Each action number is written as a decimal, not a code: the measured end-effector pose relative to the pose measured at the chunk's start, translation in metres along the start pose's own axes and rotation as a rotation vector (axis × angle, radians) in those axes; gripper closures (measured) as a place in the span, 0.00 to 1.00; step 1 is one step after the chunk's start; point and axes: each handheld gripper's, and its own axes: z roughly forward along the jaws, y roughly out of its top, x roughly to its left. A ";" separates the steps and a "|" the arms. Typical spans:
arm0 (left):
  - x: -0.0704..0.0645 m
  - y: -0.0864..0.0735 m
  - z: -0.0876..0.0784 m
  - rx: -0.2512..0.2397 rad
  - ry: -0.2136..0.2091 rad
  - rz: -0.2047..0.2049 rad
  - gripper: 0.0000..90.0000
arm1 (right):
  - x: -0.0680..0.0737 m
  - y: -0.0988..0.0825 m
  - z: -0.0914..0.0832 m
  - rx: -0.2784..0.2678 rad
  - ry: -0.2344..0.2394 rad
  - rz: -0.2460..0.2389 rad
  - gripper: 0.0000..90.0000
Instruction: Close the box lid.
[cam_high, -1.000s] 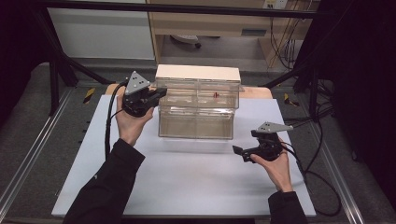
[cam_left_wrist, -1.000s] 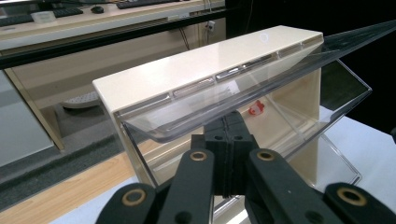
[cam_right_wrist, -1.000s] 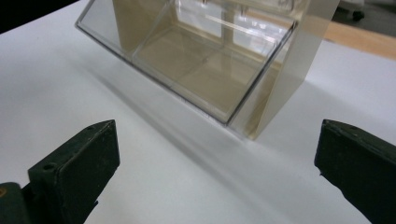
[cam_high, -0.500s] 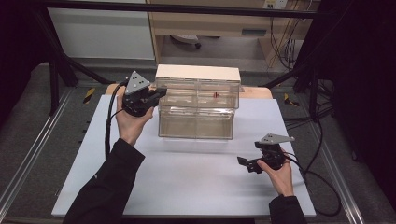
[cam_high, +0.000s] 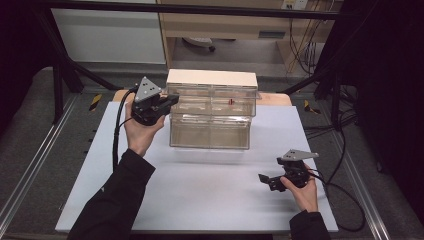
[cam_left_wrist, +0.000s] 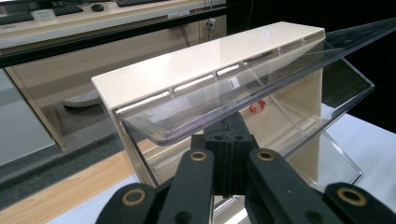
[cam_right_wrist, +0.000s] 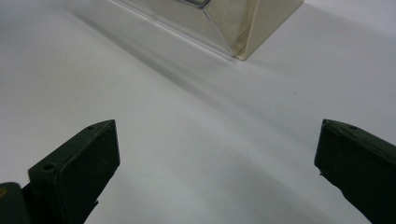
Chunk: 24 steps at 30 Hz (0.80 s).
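Down comes the right gripper, sinking from beside the clear drawer cabinet toward the person and out to the near right part of the white table, where it now sits low over the surface. Its jaws gape wide with nothing between them; in the right gripper view there is bare table ahead, and the cabinet's lower corner lies well beyond the tips.

Over on the other side, no change: the left gripper holds its spot at the cabinet's upper left corner. From the left gripper view its jaws are pressed together, and the tilted-open clear drawer of the top row sits right at their tips. Whether they pinch its lip is hard to tell, as the plastic hides the contact.

Past those tips, inside the top row, lies a small red item. The cabinet's cream top panel spreads just above the gripper.
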 end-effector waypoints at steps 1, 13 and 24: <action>0.000 0.000 0.000 0.001 0.000 0.002 1.00 | 0.000 -0.001 0.000 0.003 0.001 0.003 0.01; -0.002 -0.006 0.001 0.016 0.003 0.005 1.00 | -0.004 -0.018 -0.002 0.015 0.006 0.005 0.01; -0.005 -0.011 0.002 0.026 0.006 0.014 1.00 | -0.006 -0.025 -0.004 0.029 0.004 0.007 0.01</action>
